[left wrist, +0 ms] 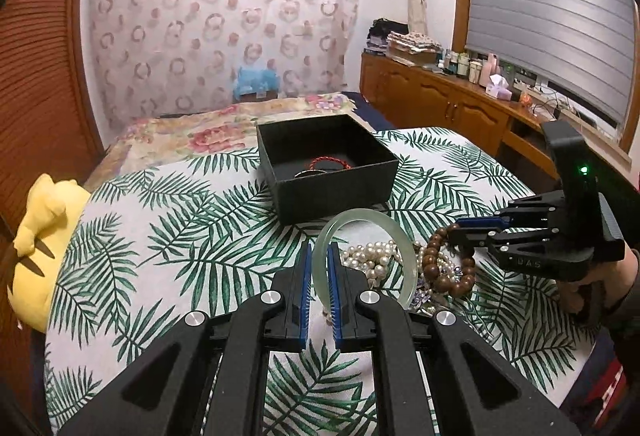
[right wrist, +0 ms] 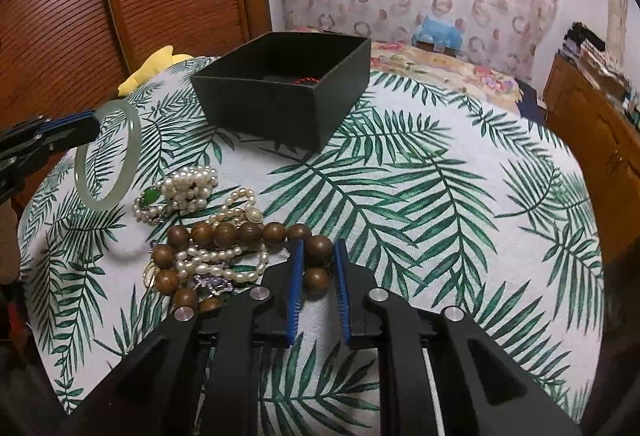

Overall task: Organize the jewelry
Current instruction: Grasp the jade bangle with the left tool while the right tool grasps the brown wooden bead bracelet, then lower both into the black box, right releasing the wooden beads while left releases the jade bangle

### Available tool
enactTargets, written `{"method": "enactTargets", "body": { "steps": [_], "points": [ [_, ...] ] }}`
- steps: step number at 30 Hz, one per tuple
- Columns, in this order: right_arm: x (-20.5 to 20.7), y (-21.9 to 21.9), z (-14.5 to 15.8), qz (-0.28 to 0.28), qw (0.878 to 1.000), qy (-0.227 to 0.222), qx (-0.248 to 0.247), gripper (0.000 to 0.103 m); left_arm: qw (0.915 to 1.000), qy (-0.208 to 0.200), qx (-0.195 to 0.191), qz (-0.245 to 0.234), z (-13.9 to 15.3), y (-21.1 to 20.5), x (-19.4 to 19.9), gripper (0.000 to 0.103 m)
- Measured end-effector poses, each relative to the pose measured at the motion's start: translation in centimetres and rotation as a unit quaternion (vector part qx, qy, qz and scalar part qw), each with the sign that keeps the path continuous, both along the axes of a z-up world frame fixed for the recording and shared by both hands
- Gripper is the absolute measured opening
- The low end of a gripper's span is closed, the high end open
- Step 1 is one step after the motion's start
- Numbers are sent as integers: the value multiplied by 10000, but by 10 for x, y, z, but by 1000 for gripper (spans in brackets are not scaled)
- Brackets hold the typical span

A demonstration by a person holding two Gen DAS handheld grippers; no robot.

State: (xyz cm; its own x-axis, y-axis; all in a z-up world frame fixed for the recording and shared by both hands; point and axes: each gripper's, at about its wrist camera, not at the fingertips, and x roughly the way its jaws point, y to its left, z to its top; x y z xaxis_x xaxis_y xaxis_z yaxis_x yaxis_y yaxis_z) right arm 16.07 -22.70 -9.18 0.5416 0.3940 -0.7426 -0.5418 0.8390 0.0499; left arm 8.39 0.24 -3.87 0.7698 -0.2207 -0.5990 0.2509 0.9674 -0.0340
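Observation:
My left gripper is shut on a pale green jade bangle and holds it above the leaf-print cloth; it also shows in the right wrist view. My right gripper is shut on a brown wooden bead bracelet, seen from the left wrist view. Pearl strands and a green pendant lie in a heap beside the beads. An open black box ahead holds a red cord bracelet.
A yellow plush toy lies at the cloth's left edge. A floral bedspread lies behind the box. A wooden cabinet with bottles runs along the right under the window blinds.

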Motion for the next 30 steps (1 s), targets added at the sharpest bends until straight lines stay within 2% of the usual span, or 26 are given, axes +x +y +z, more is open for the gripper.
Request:
{"method": "enactTargets", "body": {
  "steps": [8,15,21,24,30],
  "points": [
    [-23,15,52,311,9977,-604,62,17,9998,-54,-187,24,4,9,-4,7],
    [-30,19,83,502,9953,-807,187,17,9993,-255,-266,-24,22,11,-11,7],
    [-28,13,95,518,9950,-771,358,17,9989,-369,-273,-10,30,13,-15,7],
    [-25,11,91,431,9961,-732,251,17,9990,-362,-278,-10,31,13,-15,7],
    [-18,6,92,403,9959,-721,371,17,9990,-358,-262,-17,30,12,-13,7]
  ]
}}
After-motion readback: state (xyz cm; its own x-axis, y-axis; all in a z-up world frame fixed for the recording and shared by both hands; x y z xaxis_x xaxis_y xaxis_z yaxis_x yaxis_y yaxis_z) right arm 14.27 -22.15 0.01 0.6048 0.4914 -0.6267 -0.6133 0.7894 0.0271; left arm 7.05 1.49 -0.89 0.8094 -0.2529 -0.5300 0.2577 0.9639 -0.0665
